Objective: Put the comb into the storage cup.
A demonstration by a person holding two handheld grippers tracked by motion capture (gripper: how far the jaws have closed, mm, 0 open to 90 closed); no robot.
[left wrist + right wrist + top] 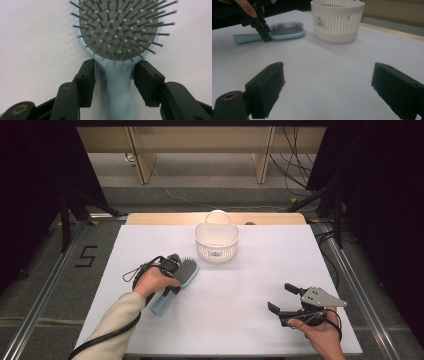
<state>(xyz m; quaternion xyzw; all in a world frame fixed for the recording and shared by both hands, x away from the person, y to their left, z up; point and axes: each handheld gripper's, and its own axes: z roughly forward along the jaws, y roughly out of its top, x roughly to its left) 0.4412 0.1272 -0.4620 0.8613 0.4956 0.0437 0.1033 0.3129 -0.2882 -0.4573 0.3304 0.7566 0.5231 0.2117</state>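
A light blue hairbrush [186, 272] lies bristles up on the white table, its handle pointing toward the near left. My left gripper [174, 277] comes down over the brush's neck. In the left gripper view the jaws [115, 75] stand on either side of the handle of the hairbrush [117, 25], just below the bristle pad. The right pad [147, 85] is at the handle's edge and a thin gap shows on the left side. My right gripper [281, 296] is open above bare table at the near right, its jaws wide apart [328, 82].
A white slotted basket [216, 245] with a loop handle stands at the middle back of the table. In the right gripper view the basket [337, 22] sits just right of the hairbrush [287, 31]. White table surface [240, 290] stretches between the two grippers.
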